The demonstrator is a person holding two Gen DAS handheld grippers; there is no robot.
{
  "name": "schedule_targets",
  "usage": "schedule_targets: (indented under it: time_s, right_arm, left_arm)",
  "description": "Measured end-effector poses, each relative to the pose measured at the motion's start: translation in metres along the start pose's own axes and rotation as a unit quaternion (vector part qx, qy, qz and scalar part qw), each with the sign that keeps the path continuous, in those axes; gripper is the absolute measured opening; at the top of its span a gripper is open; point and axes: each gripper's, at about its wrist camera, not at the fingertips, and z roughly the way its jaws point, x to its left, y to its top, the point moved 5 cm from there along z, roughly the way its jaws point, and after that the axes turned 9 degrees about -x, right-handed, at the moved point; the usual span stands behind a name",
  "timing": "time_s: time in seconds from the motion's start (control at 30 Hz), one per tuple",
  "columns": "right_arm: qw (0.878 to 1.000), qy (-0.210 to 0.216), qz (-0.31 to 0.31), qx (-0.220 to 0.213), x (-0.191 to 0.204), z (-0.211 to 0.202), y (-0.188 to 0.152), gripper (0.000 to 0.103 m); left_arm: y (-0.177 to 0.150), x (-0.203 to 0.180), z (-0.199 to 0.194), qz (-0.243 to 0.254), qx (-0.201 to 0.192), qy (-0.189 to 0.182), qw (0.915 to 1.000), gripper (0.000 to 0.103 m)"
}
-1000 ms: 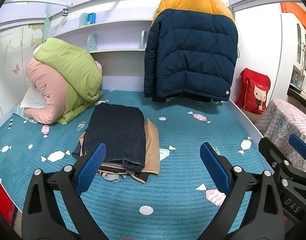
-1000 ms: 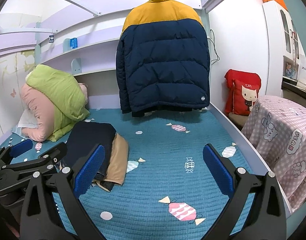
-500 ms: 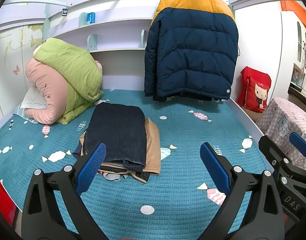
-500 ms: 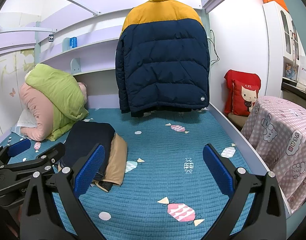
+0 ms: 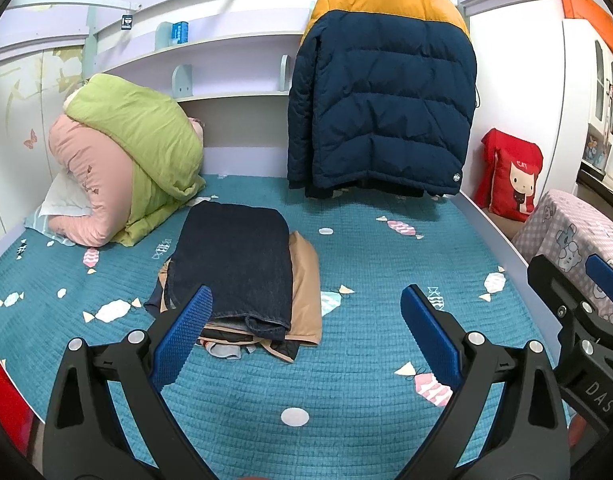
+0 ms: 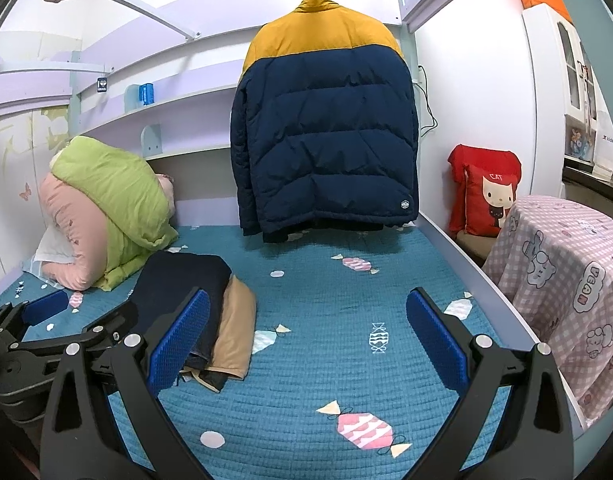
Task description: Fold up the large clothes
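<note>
Sweeping from the left, the rolled pink-and-green quilt [image 5: 122, 160] sits at about ten o'clock in the left wrist view, propped against the wall on the teal candy-print bedspread [image 5: 346, 392]. Just right of it, near the centre, lies the stack of folded clothes [image 5: 242, 280]: dark denim on top, a tan garment under it and sticking out along its right side, with darker bits poking out at the near end. At twelve to one o'clock the navy-and-mustard puffer jacket [image 5: 382, 100] hangs from a hanger, its hem just above the bedspread. It looks like the next large garment to fold. Further right, at three o'clock, are a red cat cushion [image 5: 512, 178] and a pink checked cloth [image 6: 566, 272] draped over something beside the bed.

The left gripper [image 5: 306, 328] hovers over the near edge of the bed, jaws spread wide and holding nothing. The right gripper [image 6: 308, 332] is likewise spread and empty, beside the left gripper and to its right.

The risks are mostly in fetching the jacket. It is bulky and slick, so a shallow pinch could slip, and pulling it down without freeing the hanger could snag it. Dragging it across the bed may also knock the finished stack askew, since the stack lies close to the jacket's landing area.
</note>
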Motion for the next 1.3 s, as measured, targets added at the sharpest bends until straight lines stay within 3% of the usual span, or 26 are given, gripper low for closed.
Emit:
schedule_targets:
  time_s: [0.77, 1.3]
  right_arm:
    - [1.0, 0.004, 0.005, 0.0, -0.002, 0.0, 0.004, 0.095]
    - [1.0, 0.007, 0.007, -0.006, 0.013, -0.008, 0.007, 0.095]
  left_arm:
    - [-0.001, -0.003, -0.006, -0.004, -0.001, 0.011, 0.9999, 0.096]
    - [-0.007, -0.018, -0.005, 0.016, 0.006, -0.009, 0.9998, 0.096]
